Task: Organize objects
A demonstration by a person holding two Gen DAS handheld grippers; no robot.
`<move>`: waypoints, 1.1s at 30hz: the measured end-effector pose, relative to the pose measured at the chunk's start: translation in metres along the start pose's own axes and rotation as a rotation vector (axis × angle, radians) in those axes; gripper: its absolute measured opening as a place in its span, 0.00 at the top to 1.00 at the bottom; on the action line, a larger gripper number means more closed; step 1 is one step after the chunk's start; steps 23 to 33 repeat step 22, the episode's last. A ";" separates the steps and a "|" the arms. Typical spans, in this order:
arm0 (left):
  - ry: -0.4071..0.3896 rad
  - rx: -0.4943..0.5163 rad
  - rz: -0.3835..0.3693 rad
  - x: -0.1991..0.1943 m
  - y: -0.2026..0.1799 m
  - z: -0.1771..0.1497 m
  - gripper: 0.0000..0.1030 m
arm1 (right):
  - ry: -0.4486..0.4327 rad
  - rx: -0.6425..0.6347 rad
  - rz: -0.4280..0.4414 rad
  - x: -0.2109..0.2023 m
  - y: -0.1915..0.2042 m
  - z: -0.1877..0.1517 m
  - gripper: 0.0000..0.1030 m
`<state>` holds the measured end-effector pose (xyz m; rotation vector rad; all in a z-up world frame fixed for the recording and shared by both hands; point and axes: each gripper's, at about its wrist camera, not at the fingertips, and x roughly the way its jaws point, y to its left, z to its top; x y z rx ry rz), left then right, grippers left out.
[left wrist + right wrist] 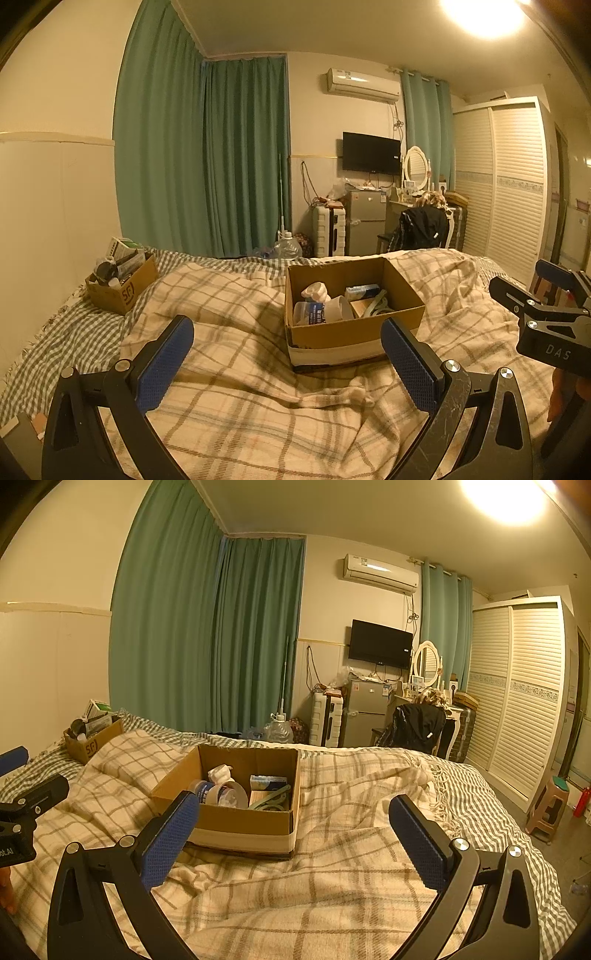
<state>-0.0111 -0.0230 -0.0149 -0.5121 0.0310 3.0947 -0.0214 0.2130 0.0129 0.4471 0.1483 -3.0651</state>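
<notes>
An open cardboard box [354,332] sits on the plaid blanket in the middle of the bed; it also shows in the right wrist view [240,821]. It holds a plastic bottle [308,312], a roll of tape [231,794], a blue packet [267,781] and other small items. A smaller SF cardboard box [123,290] full of objects stands at the bed's far left, also in the right wrist view [92,744]. My left gripper [286,328] is open and empty, just short of the big box. My right gripper [295,808] is open and empty, to the right of that box.
The plaid blanket [229,362] lies rumpled over a checked sheet [74,332]. The wall runs along the bed's left side. Beyond the bed stand a water jug [286,247], a suitcase, a small fridge [365,223], a chair with a jacket, and a wardrobe. A stool [550,805] stands on the floor right.
</notes>
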 end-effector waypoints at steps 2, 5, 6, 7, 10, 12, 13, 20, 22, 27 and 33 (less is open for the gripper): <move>-0.001 -0.003 -0.001 0.000 0.001 0.000 0.00 | 0.000 0.000 0.000 0.000 0.000 0.000 0.00; 0.002 -0.002 0.000 0.000 0.001 0.000 0.00 | 0.001 -0.001 -0.002 0.000 0.000 -0.001 0.00; 0.002 -0.002 0.000 0.000 0.000 -0.001 0.00 | 0.002 -0.001 -0.002 0.001 0.000 -0.002 0.00; 0.002 -0.003 0.000 0.000 0.000 0.000 0.00 | 0.003 -0.001 -0.002 0.001 0.000 -0.002 0.00; 0.002 -0.003 0.000 0.000 0.000 -0.001 0.00 | 0.005 -0.002 -0.002 0.001 0.000 -0.004 0.00; 0.002 -0.003 0.000 0.000 0.000 -0.001 0.00 | 0.006 -0.003 -0.002 0.001 0.000 -0.005 0.00; 0.002 -0.003 0.000 0.000 0.000 -0.001 0.00 | 0.006 -0.003 -0.002 0.001 0.000 -0.005 0.00; 0.005 -0.007 -0.004 -0.001 -0.001 -0.003 0.00 | 0.006 -0.003 -0.002 0.001 0.000 -0.005 0.00; 0.003 -0.013 0.000 -0.002 -0.001 -0.004 0.00 | 0.008 -0.003 -0.002 0.001 0.000 -0.005 0.00; 0.003 -0.013 0.000 -0.002 -0.001 -0.004 0.00 | 0.008 -0.003 -0.002 0.001 0.000 -0.005 0.00; 0.003 -0.013 0.000 -0.002 -0.001 -0.004 0.00 | 0.008 -0.003 -0.002 0.001 0.000 -0.005 0.00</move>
